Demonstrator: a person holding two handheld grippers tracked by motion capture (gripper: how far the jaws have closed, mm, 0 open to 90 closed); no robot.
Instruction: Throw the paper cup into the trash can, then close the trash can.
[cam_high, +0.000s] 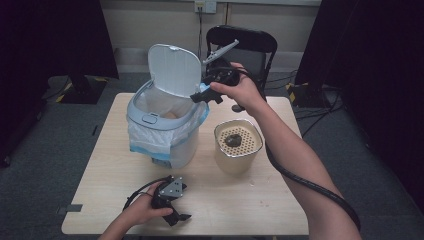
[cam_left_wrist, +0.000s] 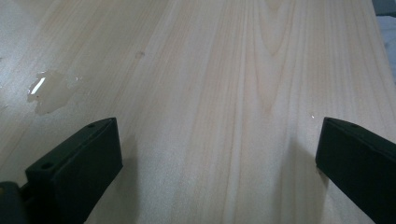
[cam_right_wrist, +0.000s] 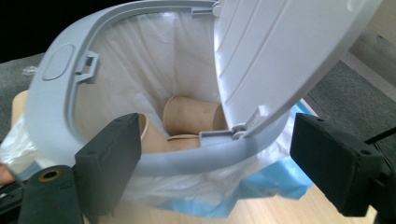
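Beside the unlabelled bin (cam_high: 165, 125), right gripper (cam_high: 205, 95), jaws apart, empty.

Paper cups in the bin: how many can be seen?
2. One paper cup lies on its side at the bottom of the lined bin; the other cup lies nearer the right gripper, partly behind its jaw. The liner may hide more.

Table (cam_high: 240, 200): pale wood, matt grain showing, a glossy wet patch (cam_left_wrist: 49, 91) lying near the left gripper (cam_left_wrist: 217, 154). Bin (cam_right_wrist: 51, 112): smooth grey plastic, thin translucent liner (cam_right_wrist: 140, 56) crinkling inside; brown paper cups (cam_right_wrist: 191, 114) sitting inside it, matt.
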